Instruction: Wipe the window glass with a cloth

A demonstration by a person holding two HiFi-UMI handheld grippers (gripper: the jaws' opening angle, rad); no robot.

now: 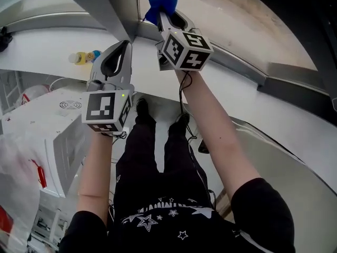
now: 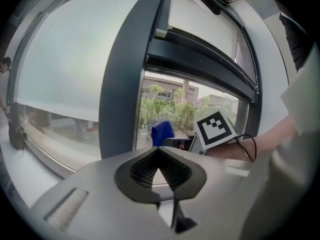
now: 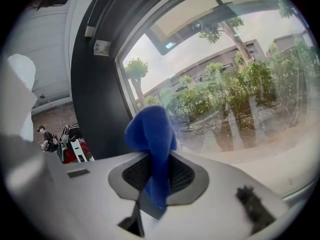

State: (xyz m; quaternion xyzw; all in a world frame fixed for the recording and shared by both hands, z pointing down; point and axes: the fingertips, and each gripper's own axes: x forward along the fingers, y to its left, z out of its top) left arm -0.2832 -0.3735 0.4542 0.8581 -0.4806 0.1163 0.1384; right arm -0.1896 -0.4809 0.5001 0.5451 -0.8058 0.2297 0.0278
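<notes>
A person stands at a window with a gripper in each hand, seen from above in the head view. The right gripper [image 3: 157, 156] is clamped on a blue cloth [image 3: 150, 129], which bunches up out of the closed jaws. The cloth sits low on the glass [image 3: 240, 99], just beside the dark frame [image 3: 95, 94] at its 9 o'clock. No view settles whether the cloth touches the pane. Trees and buildings show beyond the glass.

The left gripper [image 2: 159, 150] has its jaws together with nothing between them. In the head view it hangs at 8 o'clock of the right gripper, lower and apart from it, pointing at the frame. From the left gripper view, the cloth and the right gripper's marker cube [image 2: 216, 127] appear at 1 o'clock, past the frame. A pale blind [image 2: 65, 59] covers the pane at 10 o'clock.

In the head view a white sill [image 1: 47, 41] runs under the window. A small yellow item [image 1: 81, 58] lies on it at 10 o'clock of the left gripper, too small to identify. A white appliance [image 1: 52, 120] stands below at 8 o'clock, and the person's black trousers [image 1: 152, 157] fill the centre.
</notes>
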